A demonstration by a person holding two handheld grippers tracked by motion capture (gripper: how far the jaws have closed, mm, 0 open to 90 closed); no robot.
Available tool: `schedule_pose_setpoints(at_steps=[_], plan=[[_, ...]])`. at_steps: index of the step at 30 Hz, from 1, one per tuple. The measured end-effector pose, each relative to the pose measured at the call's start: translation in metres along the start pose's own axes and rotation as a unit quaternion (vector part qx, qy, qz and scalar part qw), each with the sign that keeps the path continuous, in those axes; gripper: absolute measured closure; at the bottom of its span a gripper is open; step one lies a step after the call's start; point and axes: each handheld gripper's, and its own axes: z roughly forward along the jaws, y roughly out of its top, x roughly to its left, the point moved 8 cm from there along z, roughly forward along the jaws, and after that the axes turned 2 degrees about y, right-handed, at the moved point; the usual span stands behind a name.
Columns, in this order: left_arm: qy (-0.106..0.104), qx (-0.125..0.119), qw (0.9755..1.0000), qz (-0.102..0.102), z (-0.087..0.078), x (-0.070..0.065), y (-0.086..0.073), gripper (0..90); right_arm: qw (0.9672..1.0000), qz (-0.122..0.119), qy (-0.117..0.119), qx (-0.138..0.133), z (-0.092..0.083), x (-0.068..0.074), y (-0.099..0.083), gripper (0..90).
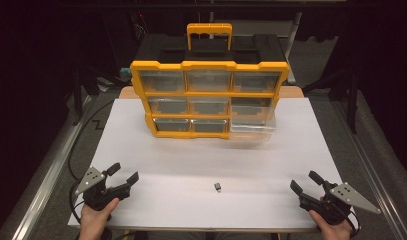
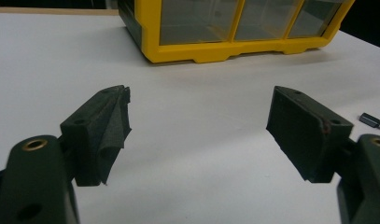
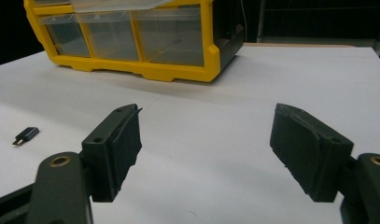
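We are working at a white table [image 1: 156, 150] that is carrying everything here. Toward its far edge, about midway between the left and right edges, a yellow organizer [image 1: 209, 99] is standing upright, its clear drawers facing us in three rows of three. The bottom right drawer [image 1: 253, 122] is sticking out of the frame toward us; the others are sitting flush.

At the near left corner we are holding the left gripper [image 1: 124, 173] low over the tabletop, jaws pointing toward the middle of the table. Its jaws are standing wide apart with nothing between them, and in the left gripper view the pad on the left jaw is peeling loose at its lower edge. At the near right corner we are holding the right gripper [image 1: 304, 181], likewise spread wide and holding nothing, jaws pointing inward and away from us.

Between the two grippers, near the front edge and roughly at its midpoint, a small dark adapter [image 1: 217, 187] is lying flat on the bare table, well apart from both grippers and from the organizer.
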Motion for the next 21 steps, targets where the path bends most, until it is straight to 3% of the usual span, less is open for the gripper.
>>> schedule_pose_setpoints(at_steps=[21], plan=[[-0.001, 0.001, 1.0000, 0.001, 0.0006, -0.0003, -0.0001, 22.2, 0.9999, 0.007, 0.013, 0.003, 0.0009, 0.0056, 0.0019, 24.7]])
